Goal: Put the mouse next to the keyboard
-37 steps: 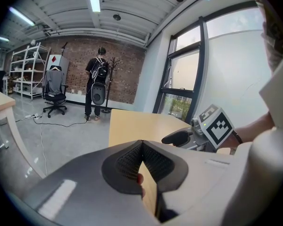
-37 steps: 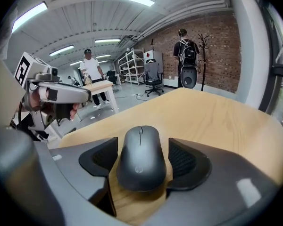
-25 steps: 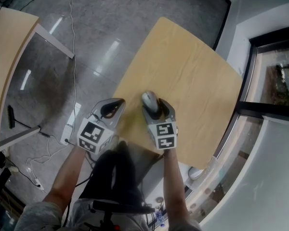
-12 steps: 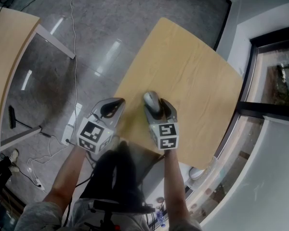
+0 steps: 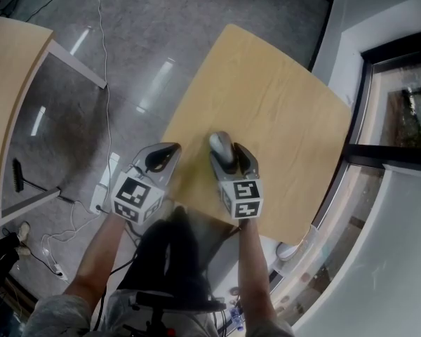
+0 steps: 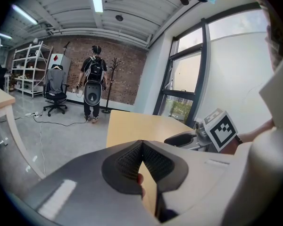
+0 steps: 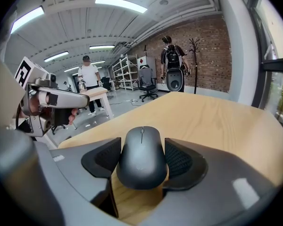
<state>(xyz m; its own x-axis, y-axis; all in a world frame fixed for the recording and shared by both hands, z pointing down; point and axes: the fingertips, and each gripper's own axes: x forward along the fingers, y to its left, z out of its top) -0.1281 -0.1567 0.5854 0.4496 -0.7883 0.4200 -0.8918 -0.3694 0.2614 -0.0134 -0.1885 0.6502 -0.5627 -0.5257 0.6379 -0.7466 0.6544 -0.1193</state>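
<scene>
Two grippers have barely stirred over the last second: the right gripper stays clamped on the dark mouse near the tabletop's near edge, the left gripper rests with jaws together, empty, and no keyboard shows, so placing likely lies ahead.

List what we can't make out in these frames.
- Keyboard: in none of the views.
- Mouse underside: hidden by right tongs in head view and by its own body in right gripper view; whether it touches the table is unclear.
- Table's near edge: head view, partly behind left tongs.
</scene>
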